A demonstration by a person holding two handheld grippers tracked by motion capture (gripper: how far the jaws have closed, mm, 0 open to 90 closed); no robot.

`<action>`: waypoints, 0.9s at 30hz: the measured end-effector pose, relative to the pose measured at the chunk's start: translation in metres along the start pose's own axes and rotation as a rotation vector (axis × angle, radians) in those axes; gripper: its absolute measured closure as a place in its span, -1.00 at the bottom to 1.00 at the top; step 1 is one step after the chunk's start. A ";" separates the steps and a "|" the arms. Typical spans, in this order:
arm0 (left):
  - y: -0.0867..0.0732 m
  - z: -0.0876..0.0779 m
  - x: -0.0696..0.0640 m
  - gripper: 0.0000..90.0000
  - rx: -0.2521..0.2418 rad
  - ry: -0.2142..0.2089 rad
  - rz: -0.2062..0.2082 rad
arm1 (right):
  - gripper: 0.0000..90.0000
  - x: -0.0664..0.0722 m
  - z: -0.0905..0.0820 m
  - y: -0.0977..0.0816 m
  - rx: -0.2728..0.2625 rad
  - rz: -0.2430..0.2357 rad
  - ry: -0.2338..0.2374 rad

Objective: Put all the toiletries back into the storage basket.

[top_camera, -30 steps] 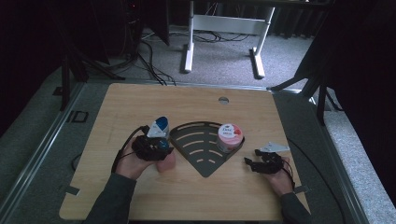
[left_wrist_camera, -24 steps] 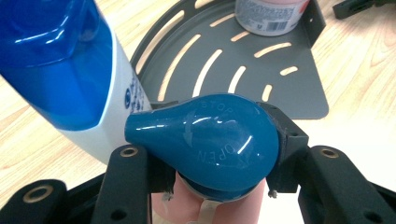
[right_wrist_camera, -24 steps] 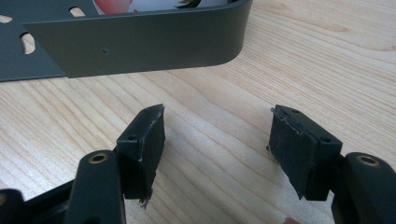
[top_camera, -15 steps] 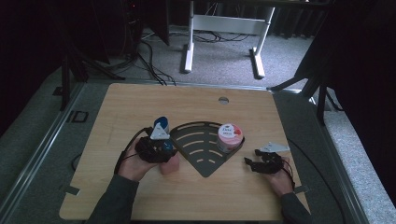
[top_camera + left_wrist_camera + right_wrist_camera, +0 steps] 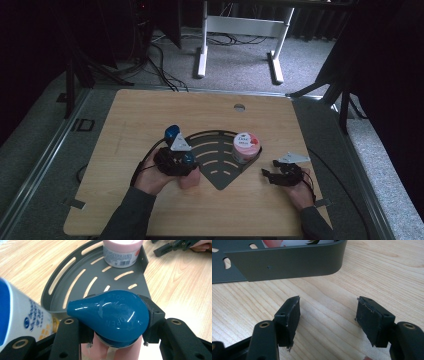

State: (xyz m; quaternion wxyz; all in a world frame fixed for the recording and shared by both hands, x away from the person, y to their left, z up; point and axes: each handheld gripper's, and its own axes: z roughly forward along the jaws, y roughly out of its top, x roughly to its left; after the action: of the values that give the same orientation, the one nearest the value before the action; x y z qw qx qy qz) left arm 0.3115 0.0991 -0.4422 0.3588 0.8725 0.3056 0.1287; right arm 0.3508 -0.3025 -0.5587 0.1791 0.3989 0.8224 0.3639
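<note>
We see the pink bottle with teal cap (image 5: 112, 317) pinched in the left tool (image 5: 115, 327), at the grey slotted rack's (image 5: 75, 277) near edge. Right tool (image 5: 328, 315) spread, empty, on the bench (image 5: 387, 272) beside it.

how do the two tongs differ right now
The left tongs are clamped on a pink bottle with a blue teardrop cap, held at the edge of the grey slotted tray. The right tongs stand open with nothing between the pads, only bare wooden table under them, just outside the tray's rounded corner. Both are black two-jaw tools held in a hand low over the table.
</note>
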 end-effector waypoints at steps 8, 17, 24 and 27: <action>0.007 0.007 -0.007 0.18 0.004 -0.020 0.023 | -0.21 0.000 0.000 0.000 0.000 -0.001 0.001; 0.014 0.010 -0.012 0.18 0.006 -0.031 0.039 | -0.21 0.000 0.000 0.000 0.001 -0.001 0.001; 0.019 0.012 -0.018 0.18 -0.001 -0.057 0.051 | -0.21 0.000 0.000 0.000 0.000 -0.002 0.002; 0.023 0.014 -0.020 0.18 -0.010 -0.063 0.058 | -0.21 0.000 0.000 0.000 0.000 -0.002 0.003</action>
State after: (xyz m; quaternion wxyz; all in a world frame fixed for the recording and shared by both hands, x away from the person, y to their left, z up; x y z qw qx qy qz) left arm 0.3119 0.0659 -0.4357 0.3687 0.8828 0.2683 0.1129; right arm 0.3511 -0.3026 -0.5587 0.1783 0.3978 0.8229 0.3644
